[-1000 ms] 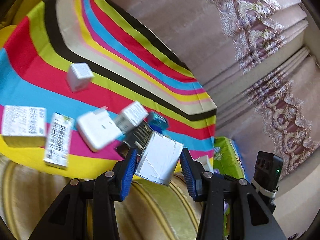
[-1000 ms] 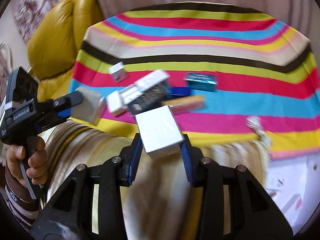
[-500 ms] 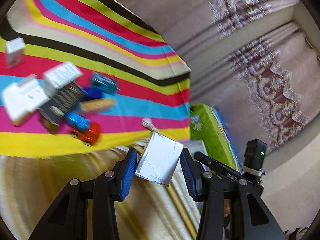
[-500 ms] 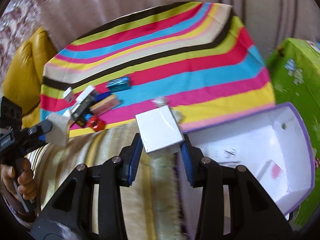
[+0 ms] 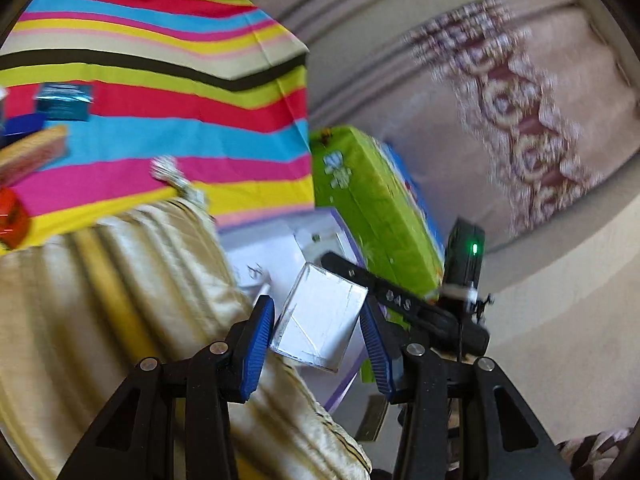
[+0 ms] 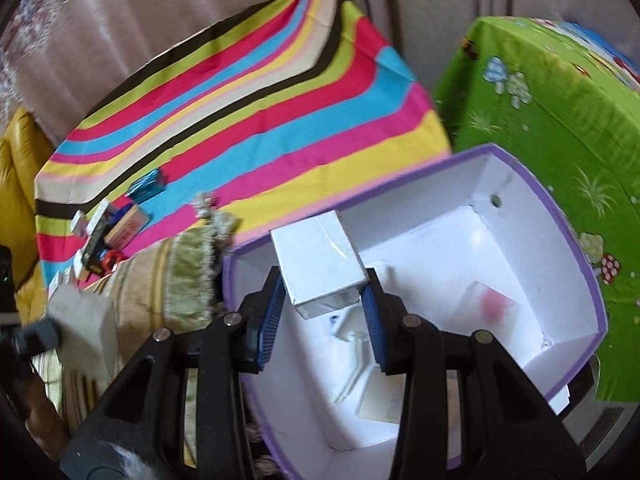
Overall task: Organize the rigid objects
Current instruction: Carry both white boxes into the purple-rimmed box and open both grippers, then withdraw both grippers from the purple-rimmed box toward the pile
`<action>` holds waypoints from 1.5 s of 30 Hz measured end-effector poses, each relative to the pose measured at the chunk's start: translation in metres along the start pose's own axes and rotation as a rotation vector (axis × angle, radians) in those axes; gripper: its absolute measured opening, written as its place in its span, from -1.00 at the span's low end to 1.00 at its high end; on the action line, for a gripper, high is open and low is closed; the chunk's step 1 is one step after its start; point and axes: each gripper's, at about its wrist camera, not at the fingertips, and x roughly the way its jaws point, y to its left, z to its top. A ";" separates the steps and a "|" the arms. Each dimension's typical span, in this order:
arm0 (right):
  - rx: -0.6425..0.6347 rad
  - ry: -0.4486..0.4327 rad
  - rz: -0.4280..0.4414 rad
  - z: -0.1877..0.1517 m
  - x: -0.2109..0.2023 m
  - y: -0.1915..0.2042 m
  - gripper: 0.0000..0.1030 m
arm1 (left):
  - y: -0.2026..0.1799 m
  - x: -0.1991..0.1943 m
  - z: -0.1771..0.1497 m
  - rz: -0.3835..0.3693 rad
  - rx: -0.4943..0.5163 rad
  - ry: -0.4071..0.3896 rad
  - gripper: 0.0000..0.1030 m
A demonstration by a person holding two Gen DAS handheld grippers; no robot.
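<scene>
- The right gripper (image 6: 323, 312) has its blue pads clamped on a small white carton (image 6: 318, 266), held over the near end of the purple-edged storage box (image 6: 568, 236).
- Only the right wrist view looks down into that box: white walls, some pale items lying on the bottom, one with a blurred pink patch (image 6: 496, 304).
- The left gripper (image 5: 318, 340) is likewise clenched on a silvery-white carton (image 5: 320, 318), tilted between its pads.
- The left wrist view shows just a corner of the box (image 5: 276, 248) behind that carton, with the right tool's black arm (image 5: 396, 304) crossing over it and a green light glowing on its camera block.
- At the left edge of the right wrist view the left gripper's carton (image 6: 86, 320) appears blurred, beside the gold-striped cushion (image 6: 160, 280).
- Both views catch the striped cloth (image 6: 248, 104); a teal packet (image 6: 147, 189) and a cluster of other small boxes lie on it, well apart from the storage box.
- A green lid with mushroom prints (image 6: 552, 112) stands just behind the box.
</scene>
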 end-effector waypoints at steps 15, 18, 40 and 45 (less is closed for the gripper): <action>0.099 0.047 -0.084 -0.005 0.012 -0.050 -0.16 | -0.019 0.037 -0.013 0.041 0.099 0.095 -0.11; 0.092 0.054 -0.079 -0.005 0.014 -0.048 -0.16 | -0.018 0.034 -0.013 0.038 0.096 0.095 -0.10; 0.091 0.072 -0.079 -0.005 0.017 -0.041 0.14 | -0.025 0.021 -0.013 0.031 0.120 0.056 0.27; 0.081 0.072 -0.069 -0.005 0.016 -0.033 0.18 | -0.021 0.008 -0.010 0.043 0.107 0.024 0.27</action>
